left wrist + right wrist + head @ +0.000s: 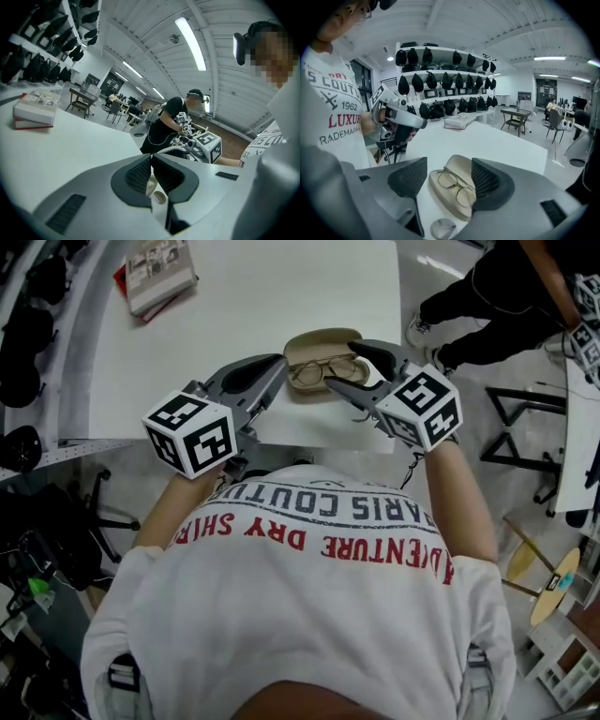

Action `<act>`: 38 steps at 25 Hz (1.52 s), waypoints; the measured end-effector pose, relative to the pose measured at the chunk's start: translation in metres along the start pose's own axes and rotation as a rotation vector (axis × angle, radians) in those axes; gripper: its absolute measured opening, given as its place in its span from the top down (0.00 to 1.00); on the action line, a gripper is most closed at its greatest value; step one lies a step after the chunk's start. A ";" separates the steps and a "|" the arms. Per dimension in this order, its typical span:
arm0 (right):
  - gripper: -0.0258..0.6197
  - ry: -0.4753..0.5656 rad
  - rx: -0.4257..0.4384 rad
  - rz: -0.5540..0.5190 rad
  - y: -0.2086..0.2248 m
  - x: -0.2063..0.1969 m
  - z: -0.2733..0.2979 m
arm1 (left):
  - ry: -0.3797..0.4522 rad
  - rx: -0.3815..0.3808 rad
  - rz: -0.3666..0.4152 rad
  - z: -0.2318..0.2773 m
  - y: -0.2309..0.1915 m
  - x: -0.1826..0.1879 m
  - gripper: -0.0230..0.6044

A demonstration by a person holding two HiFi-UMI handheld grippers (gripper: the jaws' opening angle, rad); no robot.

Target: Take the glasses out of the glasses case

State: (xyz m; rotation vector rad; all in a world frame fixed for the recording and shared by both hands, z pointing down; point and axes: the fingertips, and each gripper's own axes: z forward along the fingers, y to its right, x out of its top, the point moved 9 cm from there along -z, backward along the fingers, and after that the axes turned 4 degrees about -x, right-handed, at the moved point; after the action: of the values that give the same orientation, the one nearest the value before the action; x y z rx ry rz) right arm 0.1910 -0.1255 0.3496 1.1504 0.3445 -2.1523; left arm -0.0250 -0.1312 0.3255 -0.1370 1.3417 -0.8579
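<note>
While spread over open glasses case (323, 337) holding glasses (457, 185) on table (281, 296): right gripper (447, 165). Pressed together, seemingly empty: left gripper (151, 160).

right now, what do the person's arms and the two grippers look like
Both the left gripper and right gripper have grey plastic bodies with dark ribbed pads on two pointed jaws. Each carries a white cube printed with black square markers. The person wears a white short-sleeved T-shirt with red and dark lettering.
</note>
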 end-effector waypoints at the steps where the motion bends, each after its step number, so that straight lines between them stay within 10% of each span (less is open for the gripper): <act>1: 0.50 -0.019 0.013 -0.017 0.003 -0.003 0.007 | 0.002 0.011 -0.008 0.001 -0.002 -0.002 0.91; 19: 0.71 -0.324 0.181 -0.405 0.024 -0.029 0.086 | 0.039 0.115 -0.077 0.001 -0.035 -0.016 0.91; 38: 0.91 -0.423 0.258 -0.702 0.019 -0.028 0.095 | 0.051 0.128 -0.106 0.007 -0.050 -0.027 0.91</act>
State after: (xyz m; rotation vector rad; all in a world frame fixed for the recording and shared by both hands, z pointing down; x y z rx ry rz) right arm 0.1537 -0.1762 0.4288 0.7198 0.3106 -3.0552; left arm -0.0408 -0.1523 0.3758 -0.0869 1.3322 -1.0400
